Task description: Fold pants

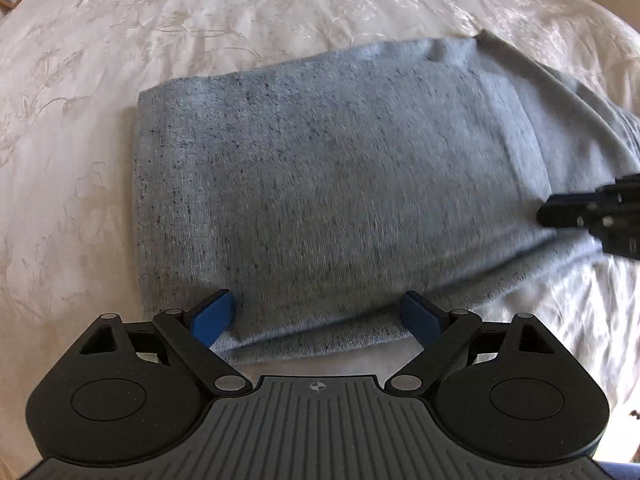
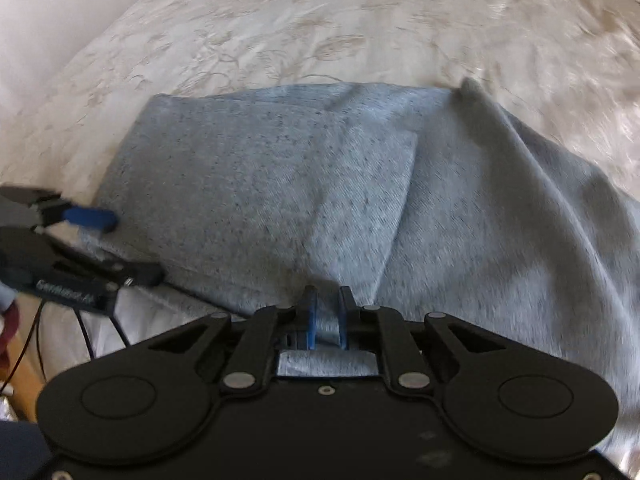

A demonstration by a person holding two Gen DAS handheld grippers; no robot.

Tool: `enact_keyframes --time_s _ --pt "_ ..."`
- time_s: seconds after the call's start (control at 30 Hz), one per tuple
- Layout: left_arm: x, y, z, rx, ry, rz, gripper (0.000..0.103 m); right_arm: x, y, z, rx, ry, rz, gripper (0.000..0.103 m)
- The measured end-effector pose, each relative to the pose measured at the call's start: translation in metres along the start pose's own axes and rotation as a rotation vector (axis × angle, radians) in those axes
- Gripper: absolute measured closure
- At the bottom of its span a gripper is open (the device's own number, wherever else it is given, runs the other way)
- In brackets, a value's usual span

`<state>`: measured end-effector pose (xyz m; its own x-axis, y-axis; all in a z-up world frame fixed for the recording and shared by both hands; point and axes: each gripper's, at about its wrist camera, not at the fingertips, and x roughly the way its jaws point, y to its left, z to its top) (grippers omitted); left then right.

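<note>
Soft daylight, sun patches glare on the bedspread (image 1: 280, 8) at my right edge. Motion blur smears the pants (image 2: 500, 220) in my right view. Fisheye bends the edges.

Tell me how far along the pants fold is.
Done: the grey pants already lie in a folded block on the bedspread. In hand: right tongs pinch the near edge; left tongs are open. Left: the loose part at right still needs folding over.
</note>
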<state>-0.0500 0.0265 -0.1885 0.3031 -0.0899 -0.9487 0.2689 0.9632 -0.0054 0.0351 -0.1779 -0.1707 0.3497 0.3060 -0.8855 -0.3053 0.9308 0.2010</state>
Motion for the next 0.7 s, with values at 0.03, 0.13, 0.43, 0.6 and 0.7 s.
enact_keyframes --time_s 0.03,0.13,0.43,0.6,0.7 --pt "0.001 -0.001 0.001 0.021 0.003 0.001 0.011 -0.002 0.0 0.0 0.024 -0.003 -0.01 0.088" --pt "0.009 -0.001 0.003 0.051 0.022 -0.019 0.006 -0.008 0.002 0.0 0.067 -0.012 -0.059 0.078" --pt "0.004 0.008 -0.003 0.038 -0.004 -0.08 0.002 -0.073 0.006 -0.034 0.307 -0.147 -0.216 0.065" --pt "-0.024 0.017 -0.013 0.035 -0.062 -0.135 0.002 -0.098 0.001 -0.064 0.393 -0.164 -0.327 0.071" --pt "-0.043 0.018 -0.022 0.046 -0.095 -0.137 0.002 -0.104 -0.01 -0.067 0.404 -0.182 -0.365 0.091"
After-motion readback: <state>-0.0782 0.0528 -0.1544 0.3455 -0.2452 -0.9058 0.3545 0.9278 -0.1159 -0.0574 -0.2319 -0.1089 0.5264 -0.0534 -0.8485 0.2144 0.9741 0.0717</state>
